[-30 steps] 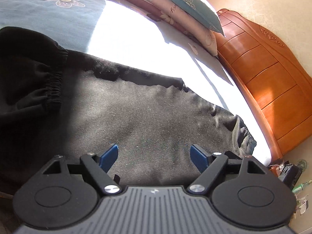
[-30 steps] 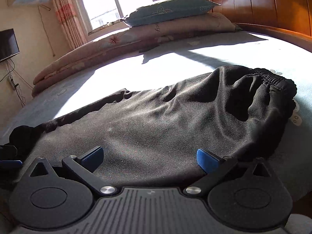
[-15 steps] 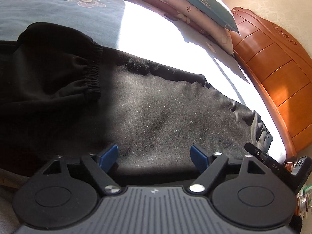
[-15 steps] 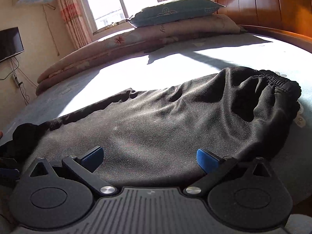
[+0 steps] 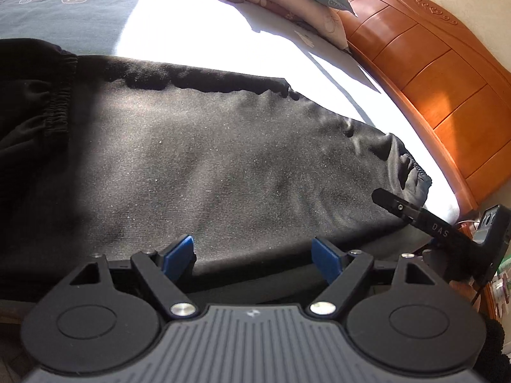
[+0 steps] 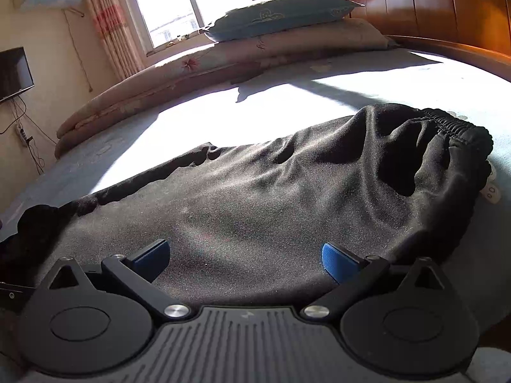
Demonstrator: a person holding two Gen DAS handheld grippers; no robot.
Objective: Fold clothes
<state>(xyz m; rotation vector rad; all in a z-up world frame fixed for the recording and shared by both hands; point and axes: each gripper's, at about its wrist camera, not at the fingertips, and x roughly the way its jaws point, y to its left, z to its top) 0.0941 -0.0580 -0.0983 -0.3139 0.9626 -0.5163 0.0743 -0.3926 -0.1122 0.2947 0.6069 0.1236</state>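
Observation:
Black trousers (image 5: 223,159) lie stretched along the near side of the bed. Their elastic waistband (image 6: 453,127) is bunched at the right in the right wrist view, and a gathered cuff (image 5: 60,95) lies folded over at the left in the left wrist view. My left gripper (image 5: 254,252) hovers open at the garment's near edge, its blue pads apart with nothing between them. My right gripper (image 6: 244,258) is open too, low over the cloth near the waist end. One finger of the right gripper (image 5: 415,214) pokes into the left wrist view at the right.
The bed sheet (image 6: 223,108) is lit by strong sun behind the trousers. A rolled quilt (image 6: 191,73) and a pillow (image 6: 281,12) line the far side. A wooden headboard (image 5: 431,73) stands at the right, and a television (image 6: 12,73) hangs on the left wall.
The left gripper has shifted along the trousers' near edge, so the folded cuff slid toward the left edge and the right gripper's finger came into view. The right gripper has stayed put.

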